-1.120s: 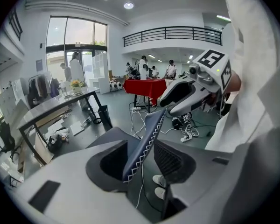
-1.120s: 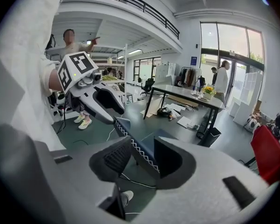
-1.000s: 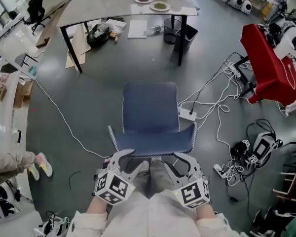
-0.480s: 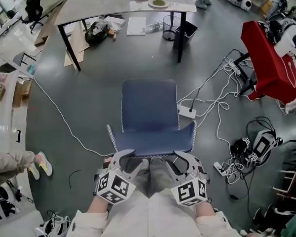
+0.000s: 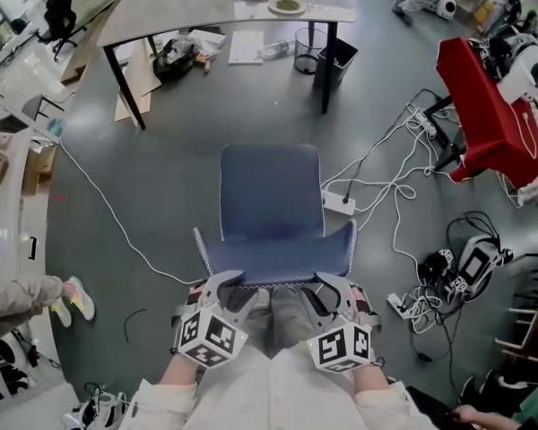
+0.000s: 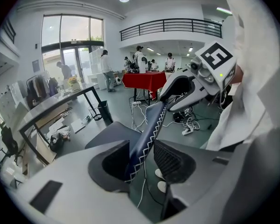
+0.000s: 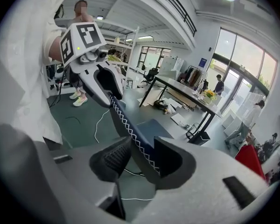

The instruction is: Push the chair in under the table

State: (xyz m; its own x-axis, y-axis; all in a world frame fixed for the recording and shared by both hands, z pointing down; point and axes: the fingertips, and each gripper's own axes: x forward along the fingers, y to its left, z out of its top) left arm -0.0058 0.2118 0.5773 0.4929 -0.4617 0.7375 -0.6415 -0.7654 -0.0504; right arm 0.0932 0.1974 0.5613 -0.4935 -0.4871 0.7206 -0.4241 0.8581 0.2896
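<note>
Straddling the top edge of the backrest, the left claw stands wide open. The stitched blue edge lies against one jaw, with a gap to the other pad, so nothing is clamped. The right claw is set likewise farther along the same edge, jaws wide apart around it and not pressed shut. In the head view the two claws sit side by side at the near end of the chair. The chair stands on the grey floor, well apart from the bench, with its seat towards the bench. Step in hand, as judged: the backrest is taken and the push is not yet made. The next move calls for an even forward push from both claws, kept straight so the chair passes between the bench's legs and clear of the power strip just beside it.
</note>
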